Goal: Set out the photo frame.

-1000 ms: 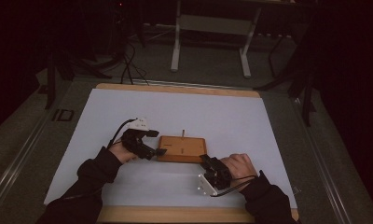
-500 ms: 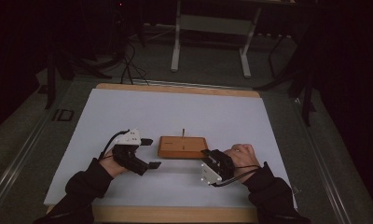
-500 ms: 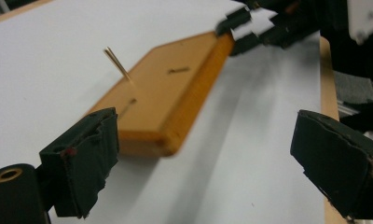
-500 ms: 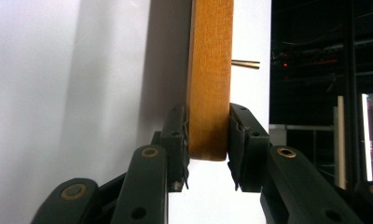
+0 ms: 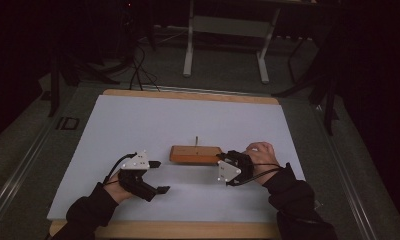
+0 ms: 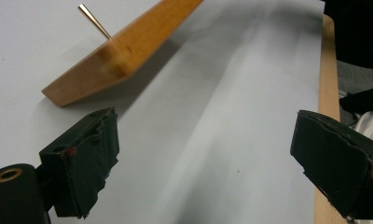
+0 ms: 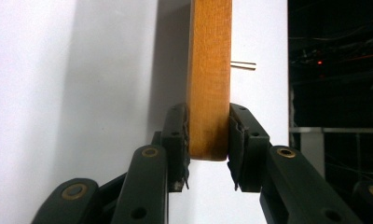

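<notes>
Wooden block clamped at its end by my right tongs

The wooden block (image 5: 195,154) with its thin upright peg (image 5: 196,140) lies near the middle of the white worktop (image 5: 138,120). My right tongs (image 5: 222,159) pinch its right end, pads pressed on both broad faces. My left tongs (image 5: 158,176) stand to the block's left and nearer me, apart from it, jaws just widened to a broad gap with nothing but bare worktop between them.
</notes>
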